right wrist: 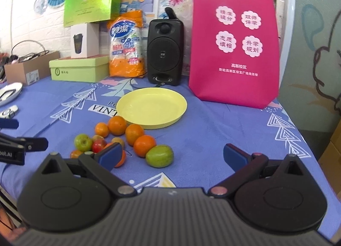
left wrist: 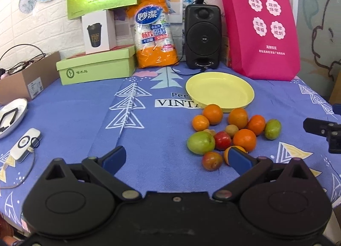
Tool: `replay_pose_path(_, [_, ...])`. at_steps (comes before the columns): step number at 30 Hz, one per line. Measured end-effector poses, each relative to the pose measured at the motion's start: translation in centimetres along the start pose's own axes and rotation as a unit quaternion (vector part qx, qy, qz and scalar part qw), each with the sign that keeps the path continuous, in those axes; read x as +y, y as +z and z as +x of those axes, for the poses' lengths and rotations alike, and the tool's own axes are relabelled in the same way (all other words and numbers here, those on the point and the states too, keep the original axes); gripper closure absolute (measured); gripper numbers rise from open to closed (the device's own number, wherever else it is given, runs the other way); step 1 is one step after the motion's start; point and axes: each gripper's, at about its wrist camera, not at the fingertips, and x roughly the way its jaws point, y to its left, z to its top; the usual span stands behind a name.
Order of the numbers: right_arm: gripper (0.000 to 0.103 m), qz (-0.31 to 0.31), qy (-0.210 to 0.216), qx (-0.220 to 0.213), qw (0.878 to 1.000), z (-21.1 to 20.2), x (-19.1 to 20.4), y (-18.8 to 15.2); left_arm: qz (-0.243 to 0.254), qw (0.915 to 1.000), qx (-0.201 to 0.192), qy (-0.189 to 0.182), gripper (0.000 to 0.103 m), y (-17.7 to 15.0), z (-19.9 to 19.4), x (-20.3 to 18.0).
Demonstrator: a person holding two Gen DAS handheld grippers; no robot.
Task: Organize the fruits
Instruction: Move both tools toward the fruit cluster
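Note:
A pile of fruit lies on the blue tablecloth: several oranges (left wrist: 244, 139), a large green fruit (left wrist: 200, 142), a red fruit (left wrist: 222, 140) and a smaller green fruit (left wrist: 272, 128). An empty yellow plate (left wrist: 219, 90) sits just behind the pile. My left gripper (left wrist: 177, 158) is open and empty, low over the cloth, left of the pile; its right fingertip covers part of an orange. In the right wrist view, my right gripper (right wrist: 172, 156) is open and empty, with a green fruit (right wrist: 159, 156) between its fingers, the oranges (right wrist: 144, 145) to its left and the plate (right wrist: 151, 107) beyond.
A black speaker (left wrist: 202, 36), a pink tote bag (left wrist: 260, 26), a pack of paper cups (left wrist: 155, 32) and green boxes (left wrist: 97, 68) line the back. A cardboard box (left wrist: 25, 81), a silver dish (left wrist: 10, 115) and a white device (left wrist: 25, 144) sit left.

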Motion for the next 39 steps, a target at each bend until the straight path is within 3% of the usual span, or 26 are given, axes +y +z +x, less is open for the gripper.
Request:
replay_pose_path(3, [0.000,-0.022,0.004,-0.005,1.000,0.3,0.4,-0.4,-0.024,0.9985,-0.045,-0.022,0.000,0.0,0.1,-1.0])
replay_pose_path(5, [0.000,-0.035,0.002,-0.010,0.999,0.5,0.6,-0.5,-0.011,0.9975,-0.064,-0.028,0.000,-0.1,0.4,-1.6])
replay_pose_path(11, [0.000,-0.057,0.021,-0.018,0.998,1.0,0.9,-0.7,0.041,0.9967,-0.059,-0.038,0.000,-0.7,1.7,-3.3])
replay_pose_path(14, [0.000,-0.062,0.026,-0.017,0.998,1.2,0.8,-0.8,0.051,0.9970,-0.039,-0.044,0.021,-0.8,2.9,-3.6])
replay_pose_path(15, [0.000,-0.064,0.026,-0.016,0.998,1.3,0.8,-0.8,0.057,0.9968,-0.031,-0.045,0.034,-0.9,3.4,-3.9])
replay_pose_path(20, [0.000,-0.072,0.035,-0.006,0.997,2.1,1.0,-1.0,0.060,0.9970,0.004,-0.050,0.046,-1.1,5.1,-3.9])
replay_pose_path(23, [0.000,-0.086,0.050,0.000,0.995,2.8,1.3,-1.1,0.056,0.9955,0.010,-0.077,0.061,-0.9,5.7,-3.8])
replay_pose_path(28, [0.017,-0.095,0.071,0.018,0.993,4.1,1.9,-1.3,0.049,0.9917,0.015,-0.118,0.082,-0.4,6.4,-3.8])
replay_pose_path(37, [0.016,-0.087,0.068,0.035,0.993,5.5,1.3,-1.8,0.060,0.9909,0.007,-0.120,0.082,0.3,7.1,-4.1])
replay_pose_path(39, [0.013,-0.089,0.071,0.038,0.993,5.7,1.3,-1.8,0.046,0.9919,0.011,-0.118,0.073,0.2,7.7,-3.8])
